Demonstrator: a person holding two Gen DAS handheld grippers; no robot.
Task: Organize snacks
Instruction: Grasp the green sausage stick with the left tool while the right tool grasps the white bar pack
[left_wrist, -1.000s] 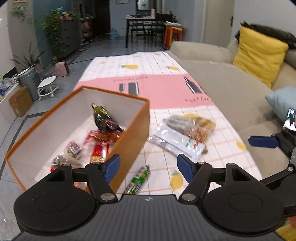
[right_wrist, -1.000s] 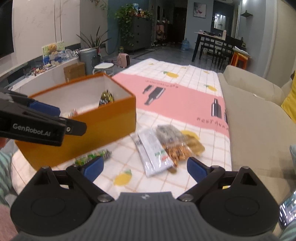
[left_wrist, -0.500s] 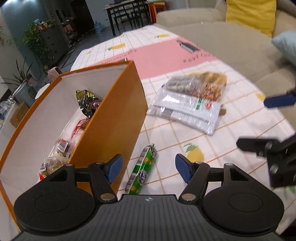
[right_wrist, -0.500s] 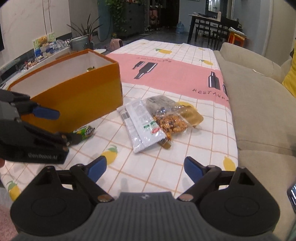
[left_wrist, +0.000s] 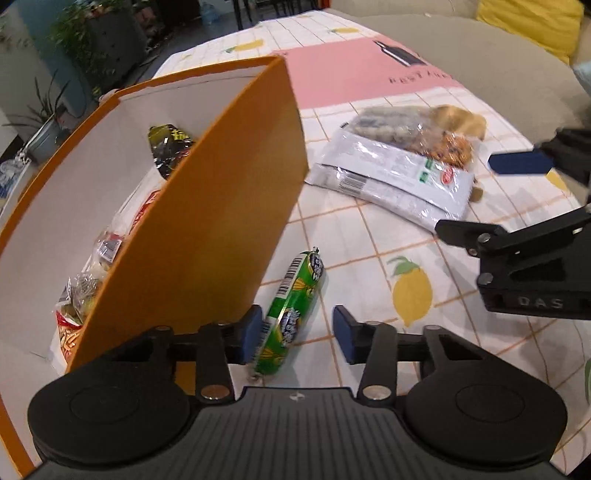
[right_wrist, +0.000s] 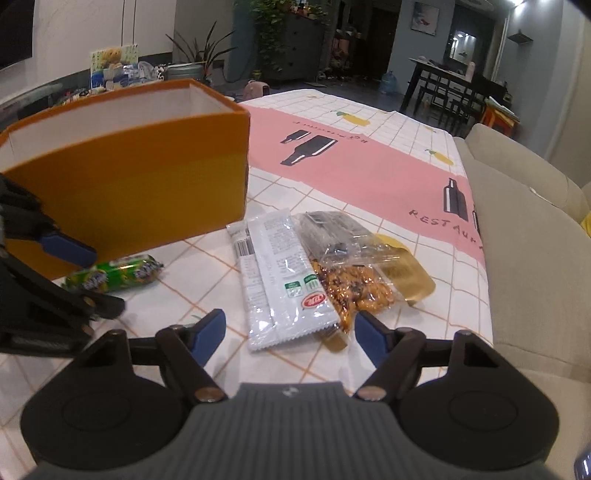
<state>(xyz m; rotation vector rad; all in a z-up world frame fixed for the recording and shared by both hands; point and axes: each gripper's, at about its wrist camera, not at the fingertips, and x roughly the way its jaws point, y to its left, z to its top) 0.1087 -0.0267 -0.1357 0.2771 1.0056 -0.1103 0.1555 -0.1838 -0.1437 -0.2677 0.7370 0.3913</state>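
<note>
Both grippers low, jaws spread — left gripper (left_wrist: 297, 334) beside right gripper (right_wrist: 290, 338).

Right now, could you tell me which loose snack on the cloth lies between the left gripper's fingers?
The green tube snack beside the orange box; the other packets lie farther away.

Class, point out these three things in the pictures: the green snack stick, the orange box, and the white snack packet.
green snack stick (left_wrist: 295, 306), left wrist view, middle of wrapper.
orange box (right_wrist: 147, 192), right wrist view, outer side wall.
white snack packet (right_wrist: 280, 280), right wrist view, middle of back.
</note>
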